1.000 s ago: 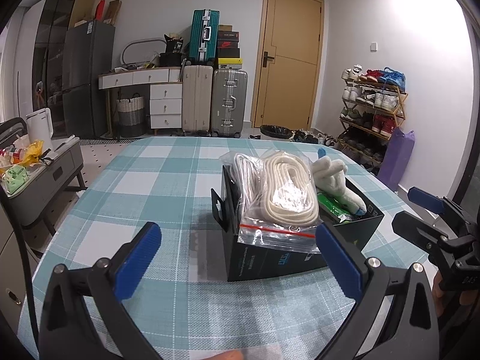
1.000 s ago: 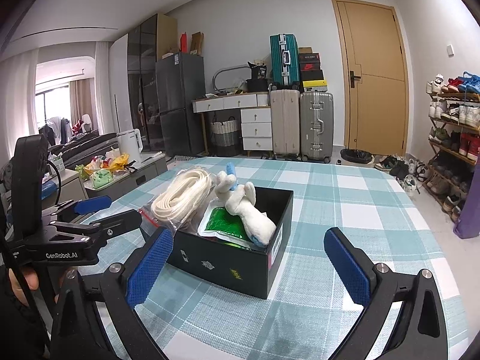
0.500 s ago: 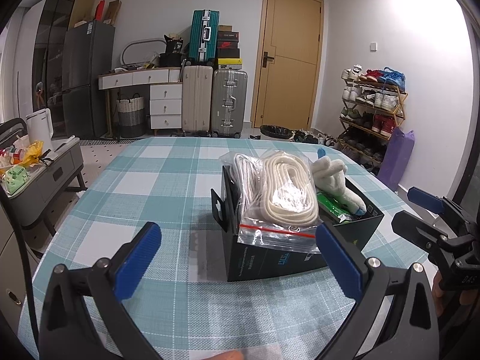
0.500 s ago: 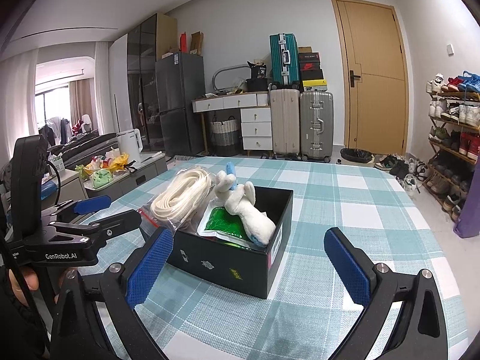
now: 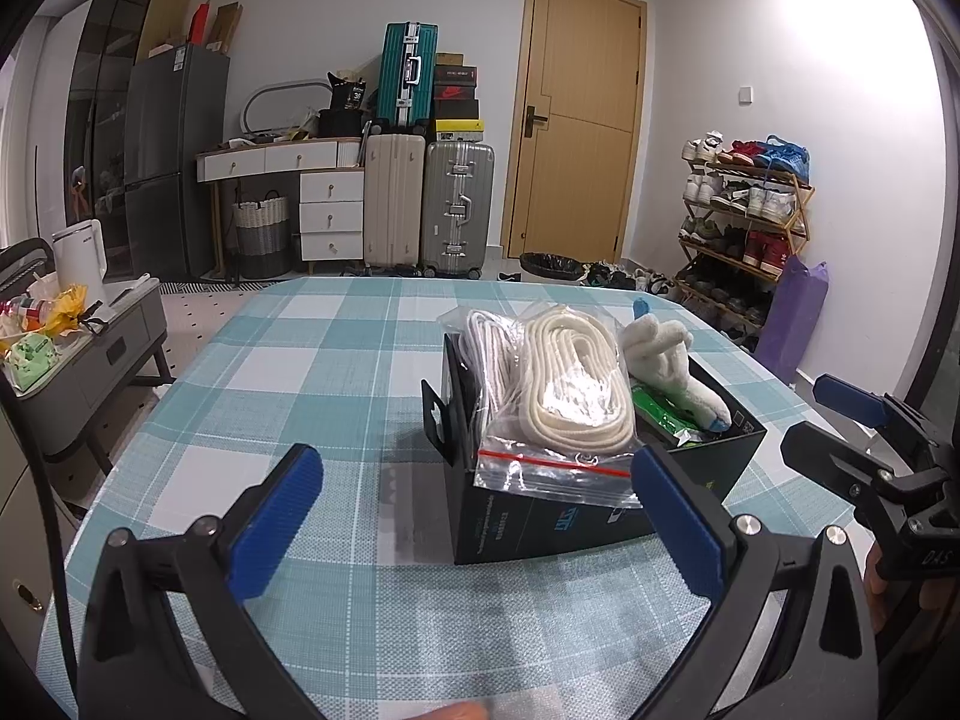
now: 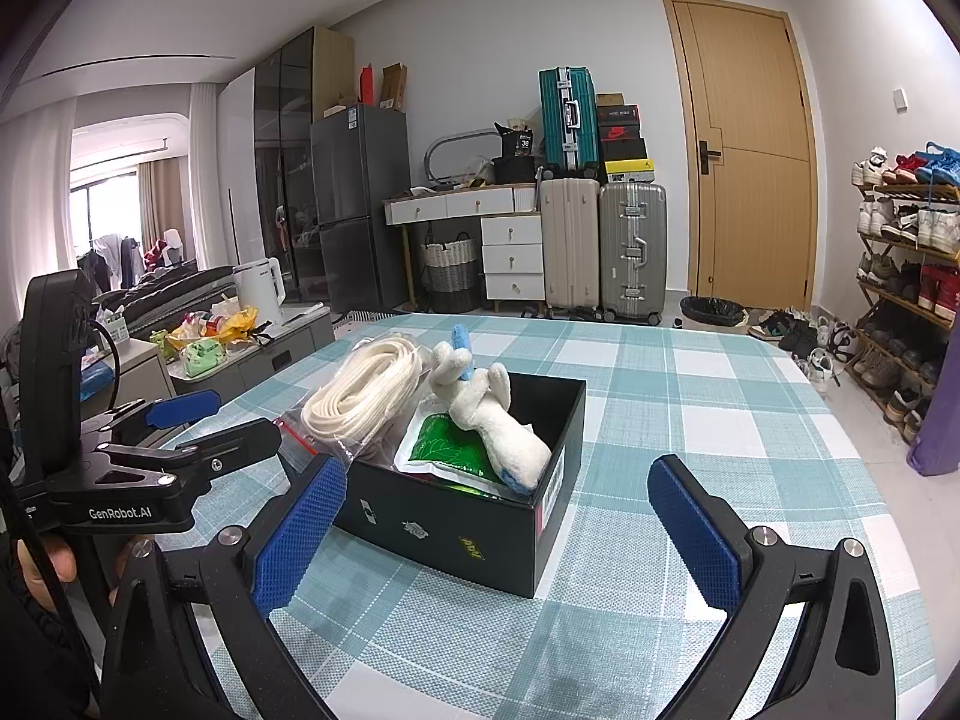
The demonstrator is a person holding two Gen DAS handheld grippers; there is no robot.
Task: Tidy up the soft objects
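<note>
A black box (image 5: 540, 522) (image 6: 474, 528) stands on the checked table. It holds a clear zip bag of cream rope (image 5: 570, 396) (image 6: 366, 390) that sticks out over its near edge, a white plush toy with blue tips (image 5: 672, 372) (image 6: 492, 420) and a green packet (image 5: 660, 414) (image 6: 447, 450). My left gripper (image 5: 477, 516) is open and empty, in front of the box. My right gripper (image 6: 495, 534) is open and empty, just short of the box. Each gripper shows in the other's view, the right one (image 5: 852, 432) and the left one (image 6: 204, 432).
The teal checked tablecloth (image 5: 300, 360) (image 6: 690, 396) covers the table. A low grey cabinet (image 5: 90, 348) with clutter stands off the left edge. Suitcases (image 5: 426, 204), a door (image 5: 576, 120) and a shoe rack (image 5: 744, 222) lie beyond the table.
</note>
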